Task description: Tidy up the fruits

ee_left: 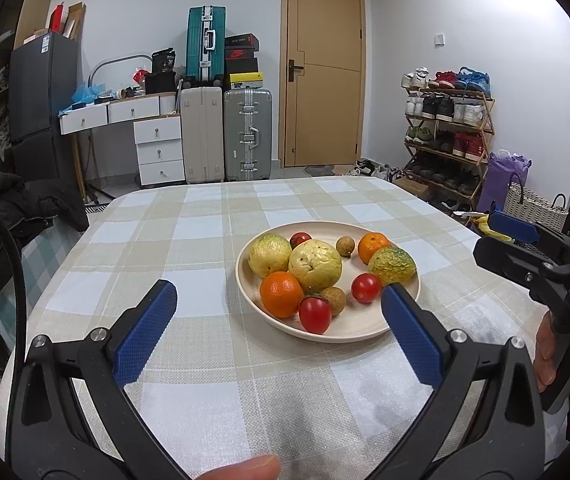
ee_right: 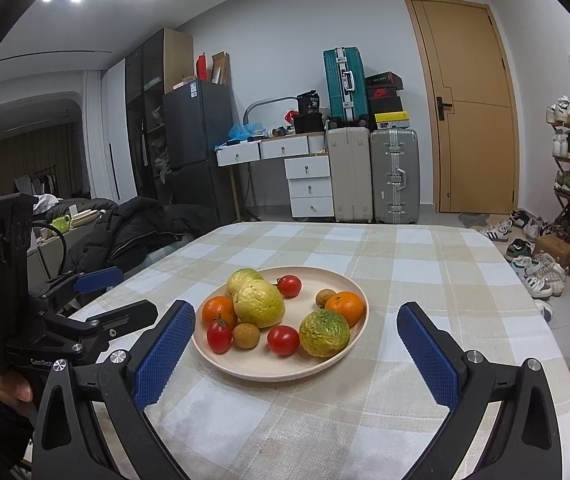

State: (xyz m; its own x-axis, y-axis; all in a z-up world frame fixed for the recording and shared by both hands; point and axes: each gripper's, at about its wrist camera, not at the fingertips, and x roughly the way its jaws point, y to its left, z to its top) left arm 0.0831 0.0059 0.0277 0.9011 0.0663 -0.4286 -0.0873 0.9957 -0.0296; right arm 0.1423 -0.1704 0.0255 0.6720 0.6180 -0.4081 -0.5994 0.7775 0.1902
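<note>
A cream plate (ee_left: 349,330) (ee_right: 261,364) on the checked tablecloth holds mixed fruit. There are two yellow guavas (ee_left: 315,266) (ee_right: 259,304), one greener guava (ee_left: 392,266) (ee_right: 324,332), two oranges (ee_left: 281,294) (ee_right: 345,307), three red tomatoes (ee_left: 315,314) (ee_right: 283,340) and two brown longans (ee_left: 333,300) (ee_right: 246,335). My left gripper (ee_left: 277,290) (ee_right: 136,292) stands open just short of the plate's near-left side, holding nothing. My right gripper (ee_right: 296,309) (ee_left: 484,232) is open too, short of the plate on its right side, and nothing is between its blue pads (ee_right: 165,352).
The tablecloth (ee_left: 189,240) covers a rounded table. A black jacket (ee_left: 13,208) lies past its left edge. Suitcases (ee_left: 247,136), white drawers (ee_left: 157,148), a door and a shoe rack (ee_left: 449,136) stand beyond the far edge. A hand (ee_left: 553,356) grips the right tool.
</note>
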